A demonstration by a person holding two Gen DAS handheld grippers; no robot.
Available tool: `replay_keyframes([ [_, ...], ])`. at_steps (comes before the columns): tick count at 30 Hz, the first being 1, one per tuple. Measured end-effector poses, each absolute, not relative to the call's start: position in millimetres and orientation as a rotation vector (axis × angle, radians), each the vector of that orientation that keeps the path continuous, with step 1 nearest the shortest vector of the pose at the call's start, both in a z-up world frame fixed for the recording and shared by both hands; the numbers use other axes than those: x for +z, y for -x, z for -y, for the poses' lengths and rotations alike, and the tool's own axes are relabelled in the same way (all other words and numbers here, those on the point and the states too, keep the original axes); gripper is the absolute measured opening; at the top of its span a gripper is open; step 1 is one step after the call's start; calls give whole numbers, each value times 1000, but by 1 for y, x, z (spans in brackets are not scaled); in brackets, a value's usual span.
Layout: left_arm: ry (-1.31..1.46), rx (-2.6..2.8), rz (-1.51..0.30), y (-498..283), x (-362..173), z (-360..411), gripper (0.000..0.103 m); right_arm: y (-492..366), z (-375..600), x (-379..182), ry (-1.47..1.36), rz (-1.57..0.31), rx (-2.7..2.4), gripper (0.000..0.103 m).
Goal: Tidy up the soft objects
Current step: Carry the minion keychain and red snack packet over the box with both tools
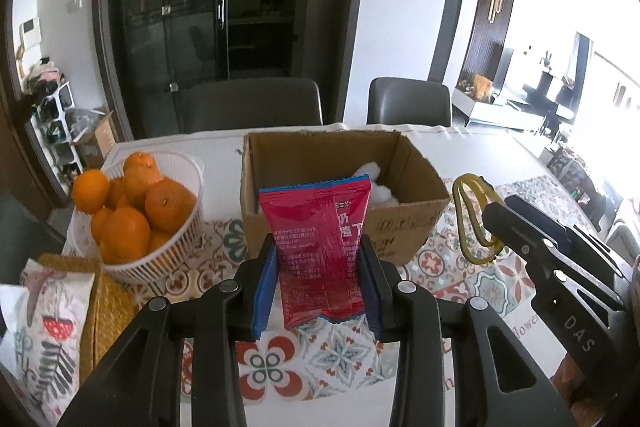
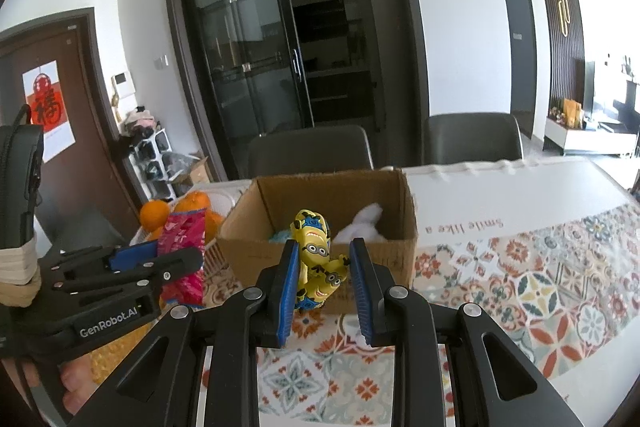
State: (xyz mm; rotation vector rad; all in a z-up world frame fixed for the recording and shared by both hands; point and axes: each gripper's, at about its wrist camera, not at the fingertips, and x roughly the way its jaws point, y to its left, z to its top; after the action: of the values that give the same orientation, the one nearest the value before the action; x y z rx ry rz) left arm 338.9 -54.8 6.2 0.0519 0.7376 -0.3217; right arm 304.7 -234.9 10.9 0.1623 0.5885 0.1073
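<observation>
My left gripper (image 1: 318, 259) is shut on a red snack packet (image 1: 320, 251), held upright above the table in front of an open cardboard box (image 1: 408, 223). The packet also shows in the right wrist view (image 2: 182, 255). My right gripper (image 2: 324, 267) is shut on a yellow minion-print soft toy (image 2: 316, 259), held just before the box (image 2: 384, 251). Its other side shows as a yellow loop (image 1: 474, 219) in the left wrist view. White fluffy stuff (image 1: 378, 183) lies inside the box, with a bit of blue fluff (image 2: 280, 235) beside it.
A white basket (image 1: 168, 255) of oranges stands left of the box. A printed cloth pouch (image 1: 44, 339) lies on a woven mat (image 1: 108, 299) at the near left. A patterned cloth (image 2: 540, 291) covers the table. Two grey chairs (image 2: 312, 151) stand behind it.
</observation>
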Motion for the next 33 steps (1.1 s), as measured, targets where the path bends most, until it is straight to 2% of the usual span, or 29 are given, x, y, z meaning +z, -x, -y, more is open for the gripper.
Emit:
replay_keyframes([
  [16,-113,-335,-689,-379,27,70,37,-342,236,30,-117,-551,119,27],
  [33,-137,-370,-796,-453,-4,83,37,-414,244,6,-100,-649,141,27],
])
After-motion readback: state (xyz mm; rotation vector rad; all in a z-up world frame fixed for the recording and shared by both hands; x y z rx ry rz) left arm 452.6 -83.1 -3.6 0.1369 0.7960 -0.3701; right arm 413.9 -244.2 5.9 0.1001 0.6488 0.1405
